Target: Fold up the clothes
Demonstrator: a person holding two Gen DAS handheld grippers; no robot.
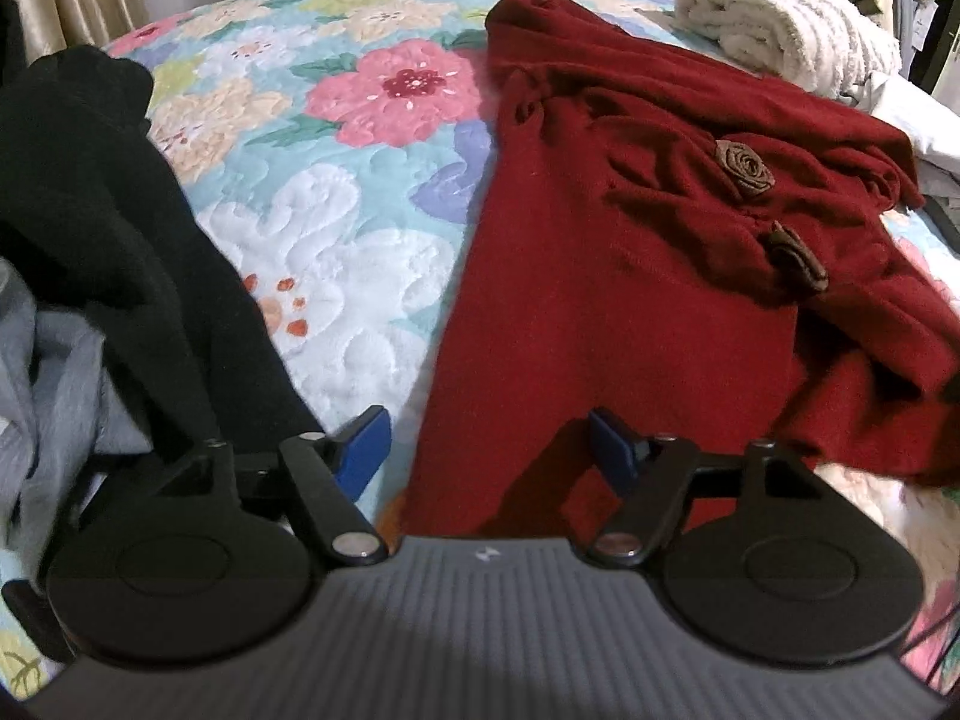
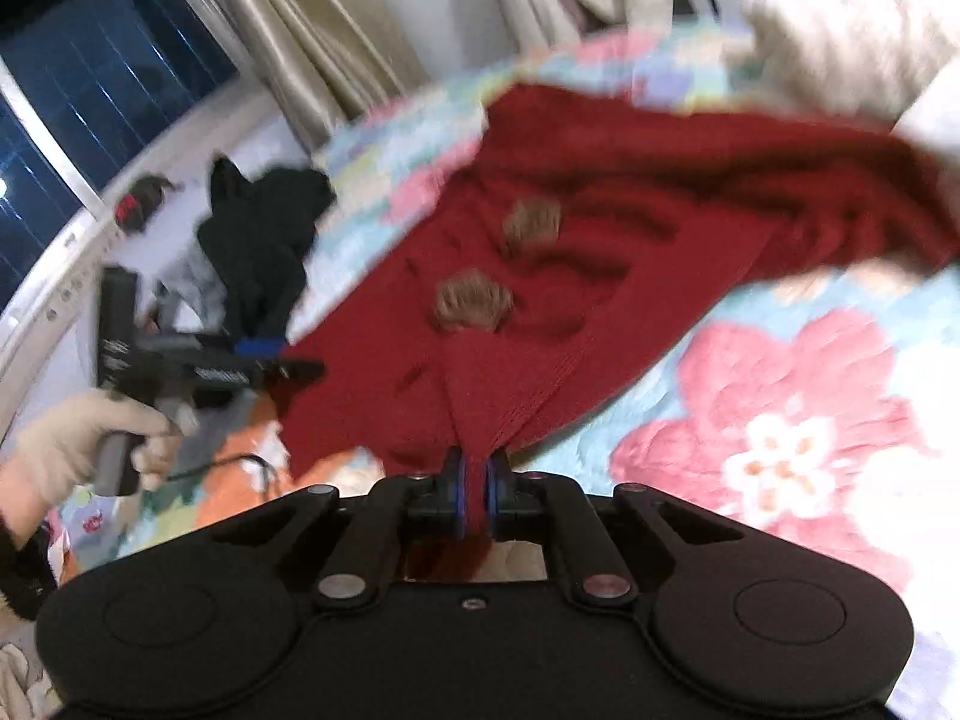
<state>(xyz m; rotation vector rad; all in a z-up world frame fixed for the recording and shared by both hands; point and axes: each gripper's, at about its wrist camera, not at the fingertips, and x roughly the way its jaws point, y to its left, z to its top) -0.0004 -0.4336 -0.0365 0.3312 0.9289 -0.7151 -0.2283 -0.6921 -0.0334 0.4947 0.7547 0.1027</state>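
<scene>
A dark red knitted garment (image 1: pixel 588 276) with two brown fabric rosettes (image 1: pixel 744 167) lies spread on the floral quilt (image 1: pixel 336 192). My left gripper (image 1: pixel 489 450) hovers open over the garment's near left edge, nothing between its blue pads. In the right wrist view the red garment (image 2: pixel 576 252) stretches away from my right gripper (image 2: pixel 474 489), which is shut on a bunched edge of it. That view is motion-blurred. The left gripper (image 2: pixel 264 360) shows there at the garment's left edge, held by a gloved hand (image 2: pixel 78 444).
A black garment (image 1: pixel 102 222) and grey clothes (image 1: pixel 54 372) are piled on the left of the bed. A folded cream fleece (image 1: pixel 786 30) sits at the far right. Curtains (image 2: pixel 288 30) and a dark window (image 2: pixel 90 72) stand beyond the bed.
</scene>
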